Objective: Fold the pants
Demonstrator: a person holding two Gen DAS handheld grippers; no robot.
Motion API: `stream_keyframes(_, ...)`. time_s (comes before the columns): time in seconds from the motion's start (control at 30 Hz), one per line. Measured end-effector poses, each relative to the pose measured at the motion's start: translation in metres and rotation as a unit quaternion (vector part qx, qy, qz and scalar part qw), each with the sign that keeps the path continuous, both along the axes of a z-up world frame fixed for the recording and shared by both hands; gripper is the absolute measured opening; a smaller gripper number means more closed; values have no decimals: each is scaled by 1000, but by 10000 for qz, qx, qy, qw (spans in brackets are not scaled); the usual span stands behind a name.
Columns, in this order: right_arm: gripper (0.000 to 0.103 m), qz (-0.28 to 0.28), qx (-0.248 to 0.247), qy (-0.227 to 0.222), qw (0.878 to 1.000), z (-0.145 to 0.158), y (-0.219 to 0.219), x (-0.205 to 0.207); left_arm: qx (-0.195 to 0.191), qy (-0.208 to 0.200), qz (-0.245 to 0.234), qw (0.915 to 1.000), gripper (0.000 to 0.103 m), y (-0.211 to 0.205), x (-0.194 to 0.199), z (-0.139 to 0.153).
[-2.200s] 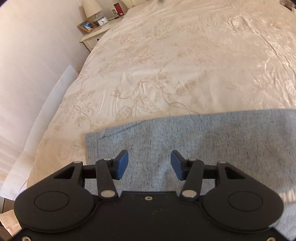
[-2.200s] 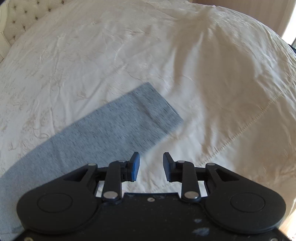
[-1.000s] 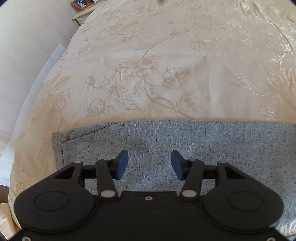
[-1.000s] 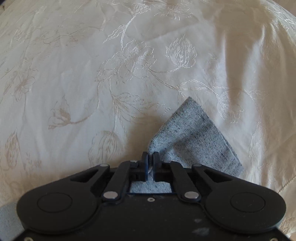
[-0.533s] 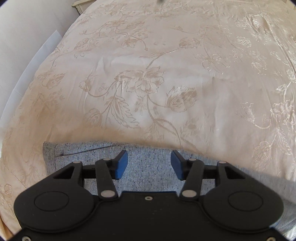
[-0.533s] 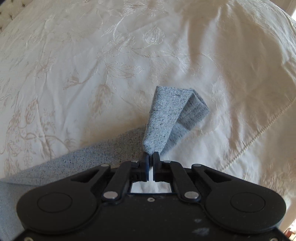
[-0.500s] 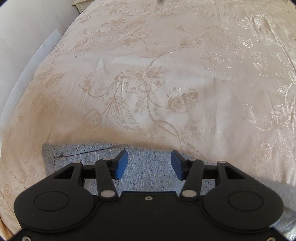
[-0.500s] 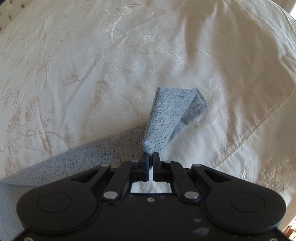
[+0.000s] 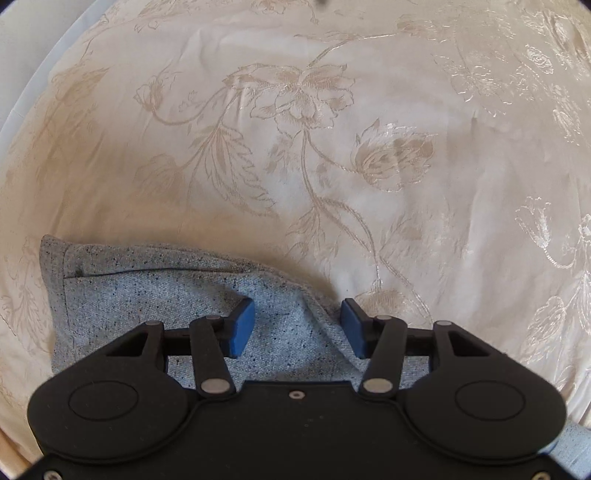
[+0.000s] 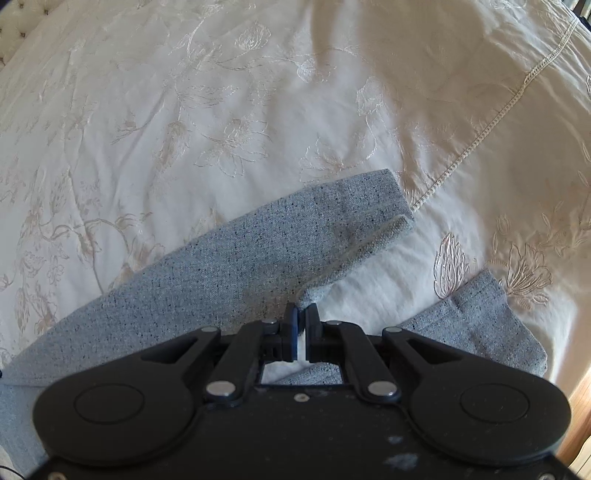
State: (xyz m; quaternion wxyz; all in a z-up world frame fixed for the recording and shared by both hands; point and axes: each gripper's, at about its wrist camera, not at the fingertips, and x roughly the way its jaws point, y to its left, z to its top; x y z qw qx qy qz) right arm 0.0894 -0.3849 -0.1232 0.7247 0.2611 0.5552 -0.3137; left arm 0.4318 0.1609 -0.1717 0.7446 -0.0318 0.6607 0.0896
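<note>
Grey flecked pants [image 10: 221, 266] lie on a cream bedspread. My right gripper [image 10: 302, 319] is shut on the hem edge of one leg and holds it lifted, so that leg drapes back to the left. The other leg end [image 10: 476, 317] lies flat to the lower right. In the left wrist view the waist end of the pants [image 9: 155, 295] lies under my left gripper [image 9: 297, 326], which is open, with a raised fold of the fabric between its blue pads.
The cream floral bedspread [image 9: 332, 129] fills both views. A corded seam [image 10: 480, 136] runs diagonally at the right. A tufted headboard [image 10: 14, 22] shows at the far left corner. The bed's edge and wooden floor [image 10: 576, 421] are at the lower right.
My right gripper has lifted the held leg hem and carried it back, so the second leg end is now uncovered. My left gripper has dropped closer to the waist, where the fabric has bunched.
</note>
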Motion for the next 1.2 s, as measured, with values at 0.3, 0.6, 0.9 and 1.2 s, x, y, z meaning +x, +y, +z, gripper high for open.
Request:
stream_keyframes(0.3,4,-57,-63,-98,9999,10,2,0,39,-333,36,9994,10,-10,-17,8)
stream_keyframes(0.6,4,-127,-244,-255,9993,40,2,-36,-458,-1171,-168,9919,1,13,-123,121)
stream_keyframes(0.9,4,-178,-113,-326,9992,50,11,-116,-222,-1188,-581,9910,0,32,-239,133)
stream_keyframes(1.2,4,-234,47,-192,9995,20,29,-141,-658,-974,-307,9926,24,16,-226,111)
